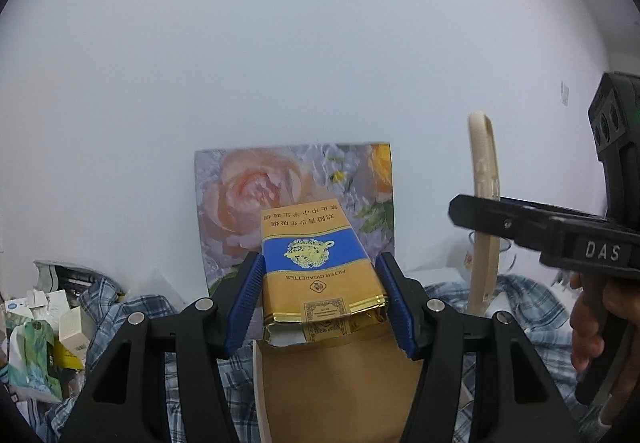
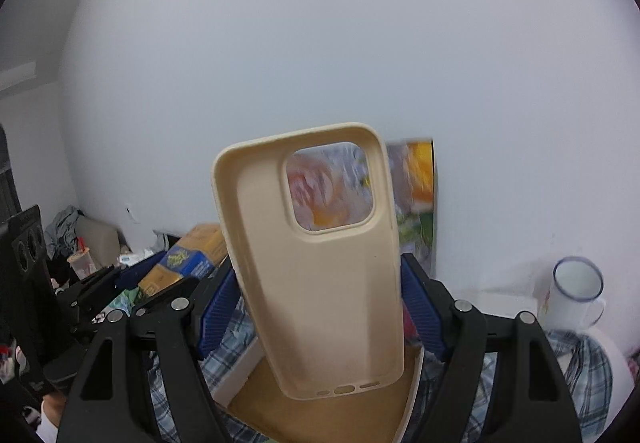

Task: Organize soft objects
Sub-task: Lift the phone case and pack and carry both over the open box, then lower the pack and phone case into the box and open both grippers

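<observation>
A gold and blue cigarette pack [image 1: 316,275] is raised in the air, and my left gripper [image 1: 320,263] is shut on it, blue pads [image 1: 246,295] pressing its two sides. My right gripper [image 2: 318,271] is shut on a beige soft phone case [image 2: 320,283], which stands upright with its camera cutout at the top. In the left wrist view the case [image 1: 484,171] appears edge-on at the right, in the right gripper [image 1: 486,213]. The right wrist view shows the left gripper [image 2: 160,275] and the pack [image 2: 188,259] at the left. Under both lies a shallow box with a brown inside [image 1: 340,383] [image 2: 260,399].
A floral picture [image 1: 240,203] leans on the white wall behind. Blue plaid cloth [image 1: 132,319] covers the surface. Small boxes and packets [image 1: 48,327] are piled at the left. A clear glass mug [image 2: 576,295] stands at the right. A person's hand [image 1: 588,331] holds the right gripper's handle.
</observation>
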Available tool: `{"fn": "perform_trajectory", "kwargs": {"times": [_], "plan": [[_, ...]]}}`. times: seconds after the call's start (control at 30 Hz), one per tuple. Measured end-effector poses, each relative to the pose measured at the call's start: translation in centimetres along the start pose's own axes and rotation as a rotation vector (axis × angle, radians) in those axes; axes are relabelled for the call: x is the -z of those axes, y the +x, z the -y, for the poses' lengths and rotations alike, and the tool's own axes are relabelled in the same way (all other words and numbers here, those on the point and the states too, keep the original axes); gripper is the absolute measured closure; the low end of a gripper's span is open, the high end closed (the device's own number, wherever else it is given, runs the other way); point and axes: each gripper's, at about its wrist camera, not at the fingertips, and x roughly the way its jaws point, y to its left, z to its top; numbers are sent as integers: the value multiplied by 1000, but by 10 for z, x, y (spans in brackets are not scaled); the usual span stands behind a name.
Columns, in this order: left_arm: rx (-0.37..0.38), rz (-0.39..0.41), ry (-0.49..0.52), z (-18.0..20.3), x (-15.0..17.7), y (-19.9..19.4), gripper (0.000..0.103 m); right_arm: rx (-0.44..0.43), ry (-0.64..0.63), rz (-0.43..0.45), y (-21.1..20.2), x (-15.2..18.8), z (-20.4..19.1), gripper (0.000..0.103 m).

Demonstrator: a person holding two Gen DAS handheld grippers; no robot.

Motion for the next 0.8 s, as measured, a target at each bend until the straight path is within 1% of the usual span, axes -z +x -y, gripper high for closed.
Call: {"fn": "perform_trajectory", "kwargs": {"times": [0.17, 0.3, 0.63, 0.7, 0.8], "plan": [[12, -45, 13, 11, 20, 27, 43, 12, 27, -66, 23, 20, 10, 28], [4, -88, 26, 17, 39, 47, 43, 12, 54, -130, 45, 34, 19, 28], [1, -197, -12, 3, 71, 86, 43, 25, 110, -275, 92, 75, 34, 28], [-10, -215, 1, 3, 77, 91, 43, 18, 138, -302, 100, 83, 40, 28], [-14, -240, 6, 2, 85, 99, 43, 29, 162, -332, 108, 93, 48, 28]]}}
